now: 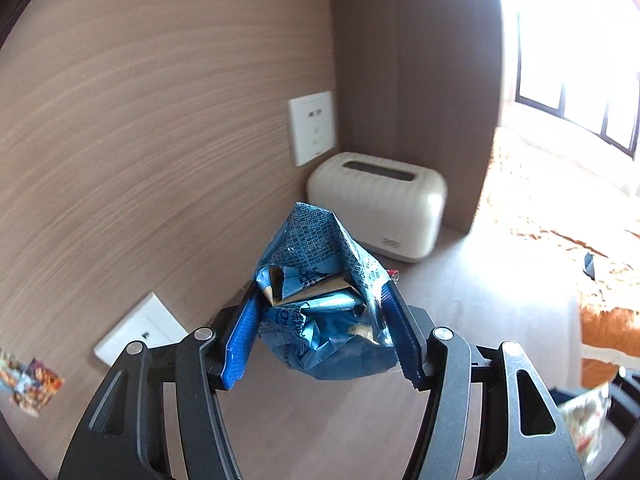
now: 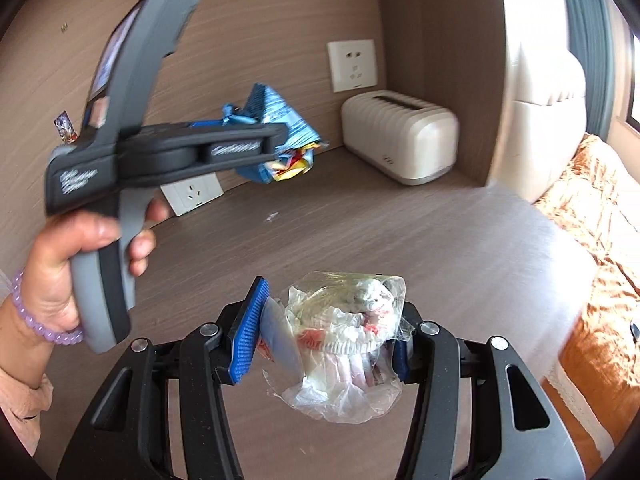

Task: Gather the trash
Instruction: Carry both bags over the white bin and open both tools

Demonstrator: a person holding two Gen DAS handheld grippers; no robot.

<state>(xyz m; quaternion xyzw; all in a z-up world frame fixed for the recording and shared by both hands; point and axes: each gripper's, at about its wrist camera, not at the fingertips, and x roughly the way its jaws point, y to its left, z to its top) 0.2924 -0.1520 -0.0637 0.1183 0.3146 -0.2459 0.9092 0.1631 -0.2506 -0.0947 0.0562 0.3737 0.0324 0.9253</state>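
Left gripper (image 1: 320, 316) first: we've got its blue pads clamped on a crumpled blue wrapper (image 1: 320, 280), which sticks up past the fingertips toward twelve o'clock, clear of the wooden tabletop (image 1: 460, 320). From the right wrist view we see that same gripper at ten o'clock, held in our left hand (image 2: 76, 264), wrapper poking out its front. Right gripper (image 2: 326, 336) now: we're squeezing a wad of clear plastic bag (image 2: 344, 340) between its fingers, lifted above the table. Up at one o'clock a cream ribbed box (image 1: 380, 204) sits in the corner, just beside a white wall socket (image 1: 312, 128). Orange bedding (image 2: 592, 260) lies off at three o'clock.
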